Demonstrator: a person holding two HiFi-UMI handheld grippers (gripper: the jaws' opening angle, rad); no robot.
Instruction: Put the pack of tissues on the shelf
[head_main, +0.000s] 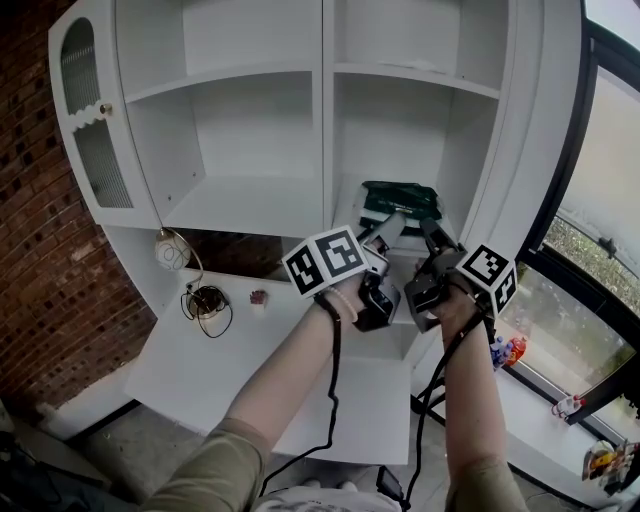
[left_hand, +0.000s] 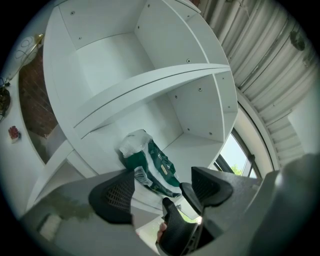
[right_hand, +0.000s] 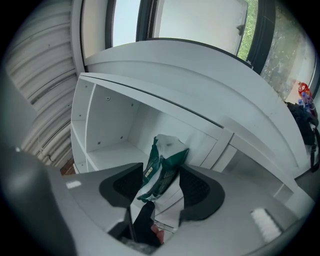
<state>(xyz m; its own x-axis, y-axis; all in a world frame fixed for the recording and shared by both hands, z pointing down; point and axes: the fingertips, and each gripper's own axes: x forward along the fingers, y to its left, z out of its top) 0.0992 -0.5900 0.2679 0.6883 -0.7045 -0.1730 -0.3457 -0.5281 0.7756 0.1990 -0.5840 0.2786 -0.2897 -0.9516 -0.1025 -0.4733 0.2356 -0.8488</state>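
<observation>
The green and white pack of tissues (head_main: 400, 200) lies on the floor of the white shelf unit's (head_main: 400, 130) lower right compartment, crumpled end towards the back. My left gripper (head_main: 388, 228) is just in front of it, jaws wide open; in the left gripper view the pack (left_hand: 152, 162) sits beyond and between the jaws of that gripper (left_hand: 162, 190), untouched. My right gripper (head_main: 437, 238) is beside it on the right, open. In the right gripper view the pack (right_hand: 162, 167) stands between the spread pads of that gripper (right_hand: 160, 190), which do not press on it.
A cabinet door (head_main: 90, 120) with a glass pane stands open at the left. Below the shelves a white counter (head_main: 200, 360) carries a coiled cable (head_main: 205, 300), a round white object (head_main: 170, 250) and a small red item (head_main: 258, 297). A window (head_main: 600, 200) with a toy (head_main: 508, 350) on its sill is at right.
</observation>
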